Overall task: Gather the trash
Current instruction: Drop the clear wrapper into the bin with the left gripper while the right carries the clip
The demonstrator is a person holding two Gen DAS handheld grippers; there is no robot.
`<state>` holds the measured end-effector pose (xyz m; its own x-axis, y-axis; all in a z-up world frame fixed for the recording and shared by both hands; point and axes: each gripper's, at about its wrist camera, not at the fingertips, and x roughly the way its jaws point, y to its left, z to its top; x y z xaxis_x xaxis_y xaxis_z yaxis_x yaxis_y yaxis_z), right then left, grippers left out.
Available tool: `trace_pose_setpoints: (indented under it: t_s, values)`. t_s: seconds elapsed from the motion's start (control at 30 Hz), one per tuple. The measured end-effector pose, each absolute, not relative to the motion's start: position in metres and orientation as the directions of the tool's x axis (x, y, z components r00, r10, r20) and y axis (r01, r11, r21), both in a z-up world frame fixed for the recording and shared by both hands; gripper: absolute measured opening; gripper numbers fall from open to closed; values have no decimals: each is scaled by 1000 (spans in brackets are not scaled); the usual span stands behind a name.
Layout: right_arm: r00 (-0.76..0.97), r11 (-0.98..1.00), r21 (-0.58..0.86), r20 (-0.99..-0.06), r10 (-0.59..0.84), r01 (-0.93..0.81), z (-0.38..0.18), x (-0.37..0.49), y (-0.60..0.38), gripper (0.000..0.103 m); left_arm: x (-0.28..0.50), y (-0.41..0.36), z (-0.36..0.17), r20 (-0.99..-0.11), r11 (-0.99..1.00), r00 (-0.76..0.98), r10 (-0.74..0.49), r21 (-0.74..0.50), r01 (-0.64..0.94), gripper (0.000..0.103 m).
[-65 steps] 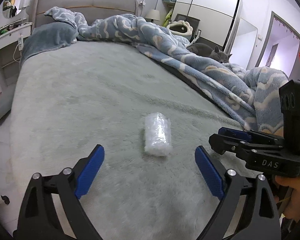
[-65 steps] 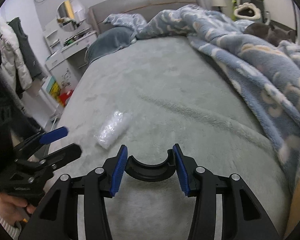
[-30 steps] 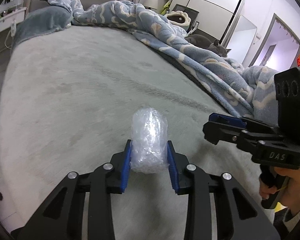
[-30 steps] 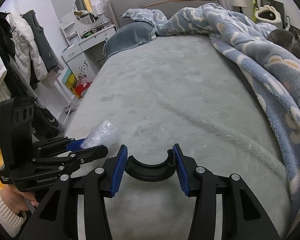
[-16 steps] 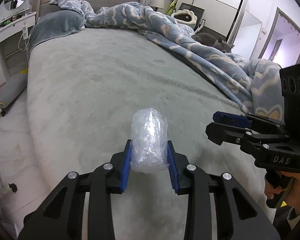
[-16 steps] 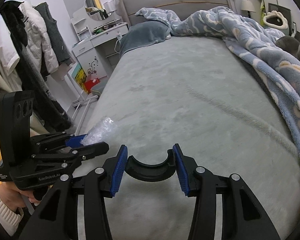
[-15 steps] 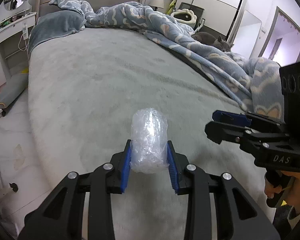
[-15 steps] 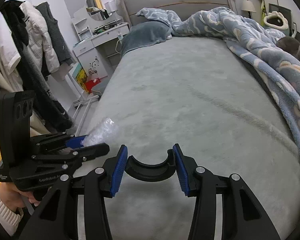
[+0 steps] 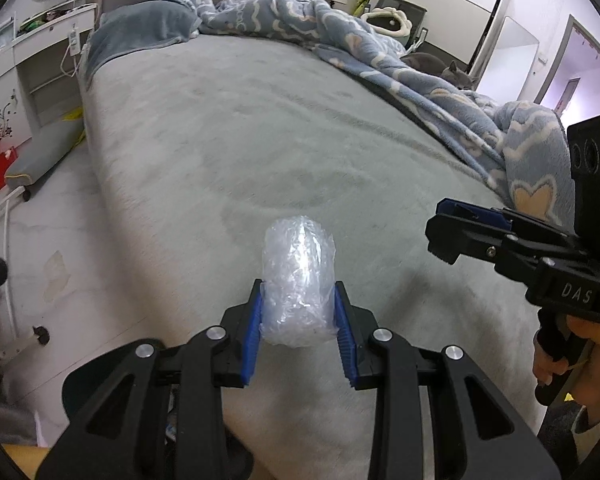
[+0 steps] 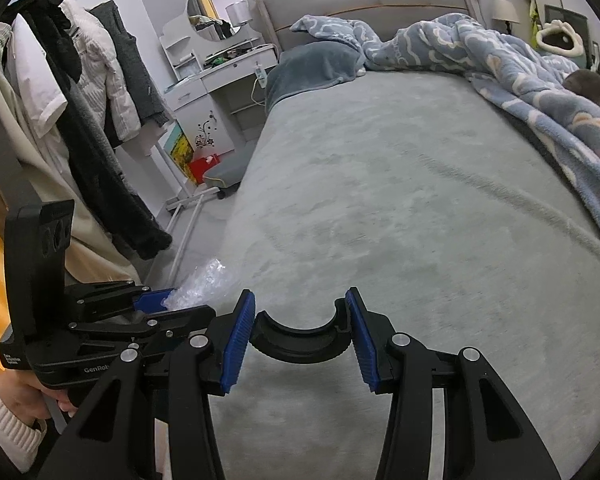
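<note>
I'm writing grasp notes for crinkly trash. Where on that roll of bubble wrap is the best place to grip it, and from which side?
Across the rounded sides near one end, coming in along its length. The bubble wrap roll is a soft cylinder, so flat pads squeeze its curve evenly and it gives without slipping. The left gripper holds it just so, the far end jutting forward over the grey bed.

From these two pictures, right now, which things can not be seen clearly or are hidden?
- Bubble wrap roll: its underside is hidden by the left gripper in the left wrist view; in the right wrist view the gripper body covers most of it.
- Trash bin: in neither view, so the drop place is unknown.
- Grey cat: partly behind the blue blanket, small.
- Right gripper: whether it touches the bed cannot be told.
</note>
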<state>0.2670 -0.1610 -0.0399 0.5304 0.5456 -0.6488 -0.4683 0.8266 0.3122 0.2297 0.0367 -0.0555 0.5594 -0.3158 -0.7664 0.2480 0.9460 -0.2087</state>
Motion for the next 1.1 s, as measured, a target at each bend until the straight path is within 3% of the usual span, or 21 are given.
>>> trace_pose_setpoints:
  t_s: [0.57,1.1]
  values:
    - [455,773,320,-662,596,-547,-45,254,-75,47,204,127,-79,-810,974,542,-223,-207,92,36]
    - [361,709,307,-693,624,-635,-59,246,14,47,184,216,-153,-919,970,345,-189,-230,-83,36]
